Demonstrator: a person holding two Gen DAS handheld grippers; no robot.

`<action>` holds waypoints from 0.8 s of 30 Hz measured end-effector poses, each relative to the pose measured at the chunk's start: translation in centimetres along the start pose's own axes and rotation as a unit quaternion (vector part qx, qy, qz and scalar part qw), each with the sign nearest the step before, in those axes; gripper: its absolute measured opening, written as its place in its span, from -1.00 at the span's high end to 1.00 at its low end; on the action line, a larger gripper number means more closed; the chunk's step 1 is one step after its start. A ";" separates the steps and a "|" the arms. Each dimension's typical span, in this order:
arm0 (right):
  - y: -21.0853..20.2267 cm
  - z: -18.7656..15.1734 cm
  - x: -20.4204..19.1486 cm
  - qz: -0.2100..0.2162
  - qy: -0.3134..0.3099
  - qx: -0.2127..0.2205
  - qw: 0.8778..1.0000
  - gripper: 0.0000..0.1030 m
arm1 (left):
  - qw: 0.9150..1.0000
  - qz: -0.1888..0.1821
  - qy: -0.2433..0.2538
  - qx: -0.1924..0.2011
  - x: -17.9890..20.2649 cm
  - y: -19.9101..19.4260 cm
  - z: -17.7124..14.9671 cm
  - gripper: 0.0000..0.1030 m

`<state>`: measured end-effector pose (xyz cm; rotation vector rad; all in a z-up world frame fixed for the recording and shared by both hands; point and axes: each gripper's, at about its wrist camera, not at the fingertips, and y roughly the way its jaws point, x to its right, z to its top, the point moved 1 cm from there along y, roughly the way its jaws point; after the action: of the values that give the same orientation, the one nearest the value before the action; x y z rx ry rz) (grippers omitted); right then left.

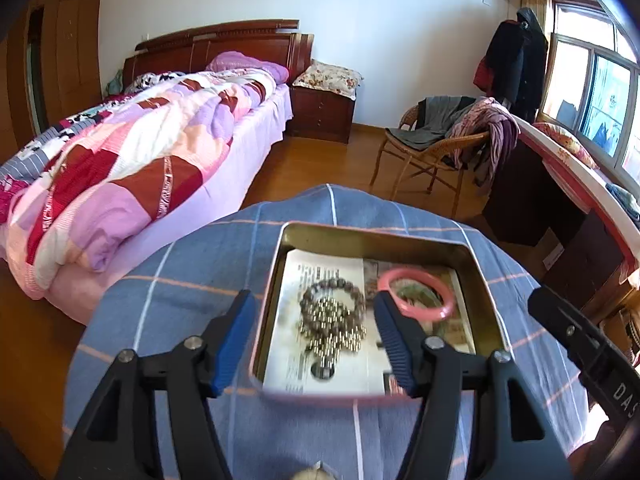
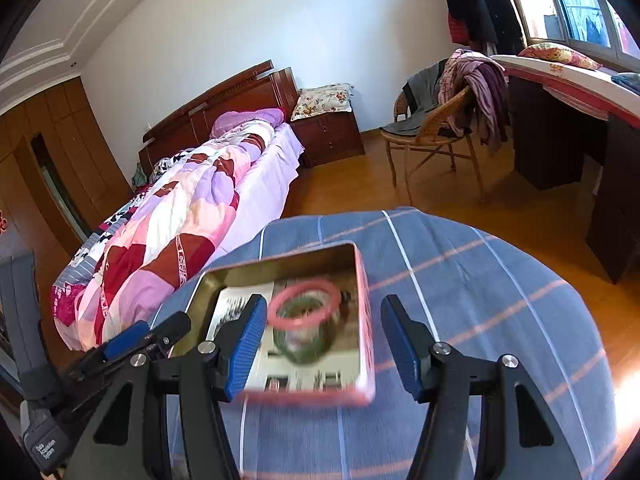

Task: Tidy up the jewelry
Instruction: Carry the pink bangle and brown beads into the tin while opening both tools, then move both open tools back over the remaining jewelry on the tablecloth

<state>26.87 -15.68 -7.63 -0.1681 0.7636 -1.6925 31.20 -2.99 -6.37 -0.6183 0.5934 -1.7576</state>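
Observation:
An open metal tin [image 1: 478,280] with a pink outer rim sits on a round table under a blue plaid cloth [image 1: 180,280]. Inside, on printed paper, lie a dark beaded bracelet with a string of metallic beads [image 1: 332,320], a pink bangle [image 1: 416,292] and a green bangle under it. My left gripper [image 1: 316,320] is open and empty above the tin's near half. In the right wrist view the tin [image 2: 362,280] holds the pink bangle [image 2: 304,304] over the green bangle [image 2: 308,344]. My right gripper [image 2: 324,324] is open and empty above the tin's right side.
A bed with a pink and purple quilt [image 1: 120,168] stands to the left. A wicker chair with clothes [image 1: 444,136] and a dark desk [image 2: 560,128] stand on the far right. The other gripper's body shows at the right edge [image 1: 588,352].

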 end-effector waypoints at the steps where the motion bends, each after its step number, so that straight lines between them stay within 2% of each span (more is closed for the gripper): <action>1: -0.6 -0.2 0.1 0.000 0.000 0.001 1.000 -0.17 | 1.000 0.003 0.000 0.003 0.0 -0.7 -0.3 -0.35; 9: -5.5 -3.3 -0.2 0.005 -0.015 -0.003 1.000 -0.17 | 1.000 0.017 -0.009 0.007 -0.5 -4.3 -2.8 -0.51; 10: -5.8 -3.6 -0.2 0.007 -0.015 -0.005 1.000 -0.17 | 1.000 0.021 -0.010 0.007 -0.8 -4.7 -3.2 -0.55; 12: -6.4 -4.4 -0.2 0.009 -0.015 -0.012 1.000 -0.17 | 0.999 0.029 -0.012 0.009 -1.0 -5.4 -4.1 -0.80; 18: -8.3 -6.9 -0.6 0.012 -0.036 -0.027 0.999 -0.17 | 0.998 0.066 0.002 0.022 -1.6 -7.8 -6.9 -0.82; 24: -9.7 -8.6 0.0 0.011 -0.038 -0.036 0.999 -0.17 | 0.998 0.065 -0.002 0.013 -2.7 -9.0 -9.3 -0.83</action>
<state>14.60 -11.57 -8.76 -0.2723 0.7678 -1.6302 19.23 2.61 -7.50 -0.5527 0.5934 -1.6385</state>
